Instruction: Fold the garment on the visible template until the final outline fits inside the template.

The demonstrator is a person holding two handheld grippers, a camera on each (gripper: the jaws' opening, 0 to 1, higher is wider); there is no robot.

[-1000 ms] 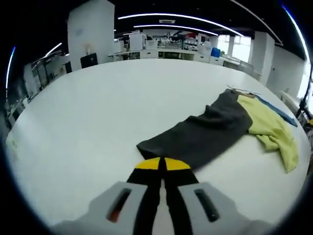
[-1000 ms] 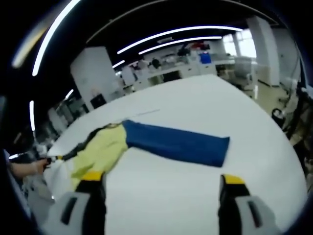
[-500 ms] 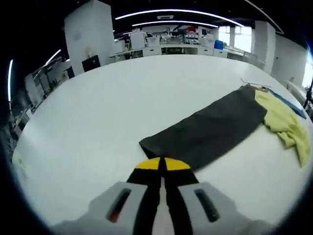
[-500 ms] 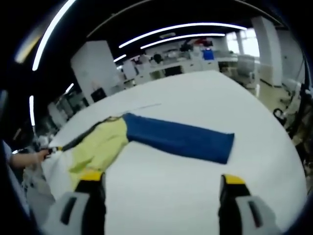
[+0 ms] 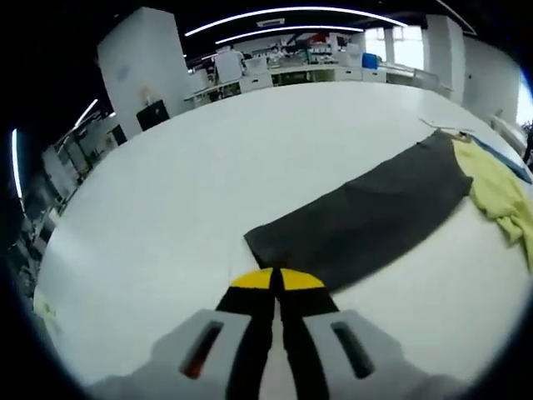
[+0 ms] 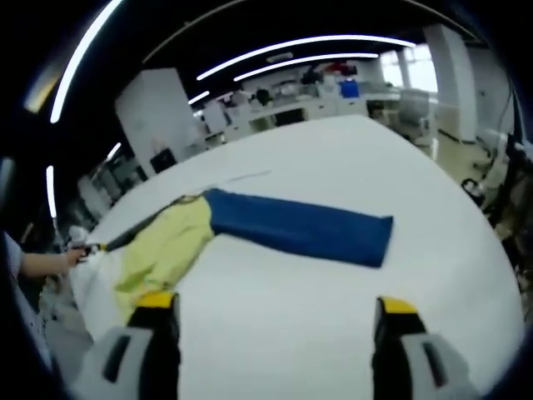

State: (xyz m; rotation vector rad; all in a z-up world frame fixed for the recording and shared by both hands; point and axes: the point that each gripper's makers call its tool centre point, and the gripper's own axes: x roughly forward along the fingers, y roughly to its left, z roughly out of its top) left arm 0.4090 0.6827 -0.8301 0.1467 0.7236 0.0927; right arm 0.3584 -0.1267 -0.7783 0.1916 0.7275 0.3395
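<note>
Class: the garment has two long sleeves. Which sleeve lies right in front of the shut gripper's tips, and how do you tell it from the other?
The dark grey sleeve, ending just beyond the left gripper. The other sleeve is blue, lying ahead of the open right gripper.

Blue-sleeved garment (image 6: 283, 229) flat beyond wide-apart gripper (image 6: 275, 310)

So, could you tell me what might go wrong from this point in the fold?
Two risks, as I judge them. The left gripper has its jaws shut beside the dark grey sleeve, whether on cloth I cannot tell; a pull could drag the garment across the white table rather than fold it. The right gripper is open, short of the blue sleeve, while the yellow body lies bunched, so creases may get folded in.
</note>
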